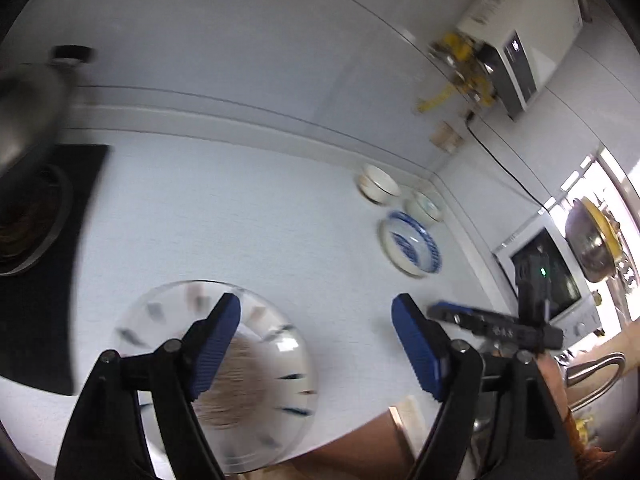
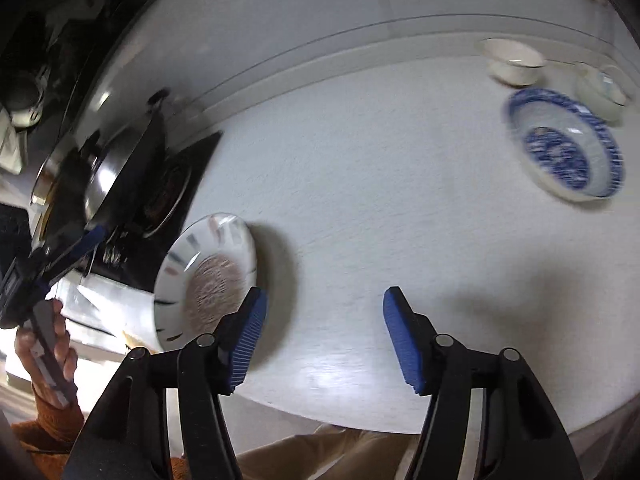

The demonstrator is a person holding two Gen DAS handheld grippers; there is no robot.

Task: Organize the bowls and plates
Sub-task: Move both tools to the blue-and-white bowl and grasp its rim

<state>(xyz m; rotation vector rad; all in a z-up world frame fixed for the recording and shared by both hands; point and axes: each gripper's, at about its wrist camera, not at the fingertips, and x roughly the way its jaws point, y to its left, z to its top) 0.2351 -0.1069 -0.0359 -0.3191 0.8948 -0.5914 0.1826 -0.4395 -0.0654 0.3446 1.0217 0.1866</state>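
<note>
A white plate with a brown centre (image 1: 256, 376) lies on the white counter near its front edge, under my open left gripper (image 1: 316, 344); it also shows in the right wrist view (image 2: 208, 276). A blue-and-white patterned bowl (image 1: 412, 246) (image 2: 564, 148) sits toward the back corner. Two small white bowls (image 1: 378, 184) (image 1: 426, 204) stand behind it, also seen in the right wrist view (image 2: 514, 60) (image 2: 604, 88). My right gripper (image 2: 324, 336) is open and empty above the counter, right of the plate. It shows at the right in the left wrist view (image 1: 496, 326).
A black stove (image 1: 44, 264) with a steel pan (image 1: 28, 116) lies at the left. A sink with a steel tap (image 1: 592, 376) is at the right. A water heater (image 1: 516, 52) hangs on the wall. The counter's front edge (image 2: 360, 420) is close below.
</note>
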